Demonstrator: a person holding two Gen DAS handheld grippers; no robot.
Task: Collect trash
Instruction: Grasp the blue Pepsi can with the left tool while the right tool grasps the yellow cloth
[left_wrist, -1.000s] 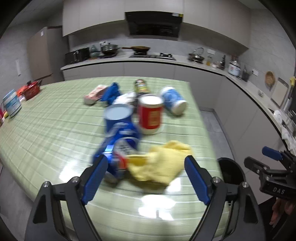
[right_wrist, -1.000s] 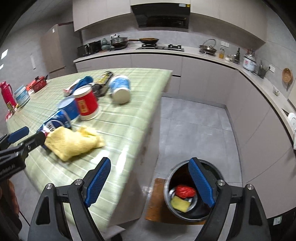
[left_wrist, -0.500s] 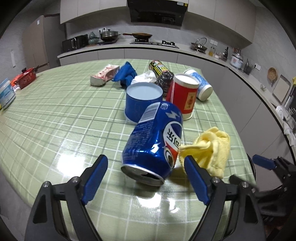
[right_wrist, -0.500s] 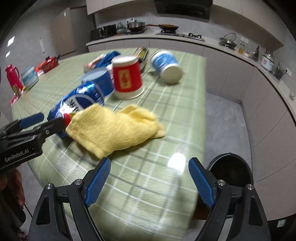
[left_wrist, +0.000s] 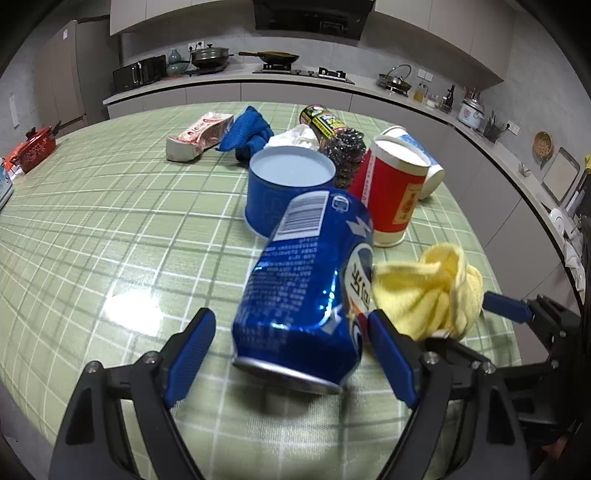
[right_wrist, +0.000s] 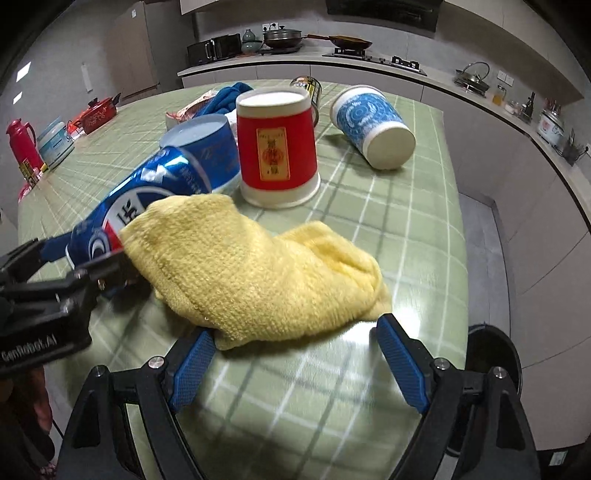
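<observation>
A dented blue soda can (left_wrist: 306, 291) lies on its side on the green checked table (left_wrist: 110, 221), between the open fingers of my left gripper (left_wrist: 291, 354). The can also shows in the right wrist view (right_wrist: 147, 195). A yellow cloth (right_wrist: 255, 269) lies crumpled just in front of my open right gripper (right_wrist: 295, 354) and touches the can; it also shows in the left wrist view (left_wrist: 432, 291). Behind stand an upturned red paper cup (right_wrist: 277, 147) and a blue tub (left_wrist: 290, 192). A blue patterned cup (right_wrist: 373, 125) lies on its side.
Further back lie a blue cloth (left_wrist: 247, 133), a pink carton (left_wrist: 199, 136), a steel scourer (left_wrist: 347, 147), white crumpled paper (left_wrist: 295, 136) and a dark can (left_wrist: 321, 118). A black bin (right_wrist: 495, 354) stands on the floor beyond the table's right edge. Red pots sit far left.
Both grippers have moved in closer: the left now straddles the can, the right has swung from over the bin to the yellow cloth. Both stay open.
</observation>
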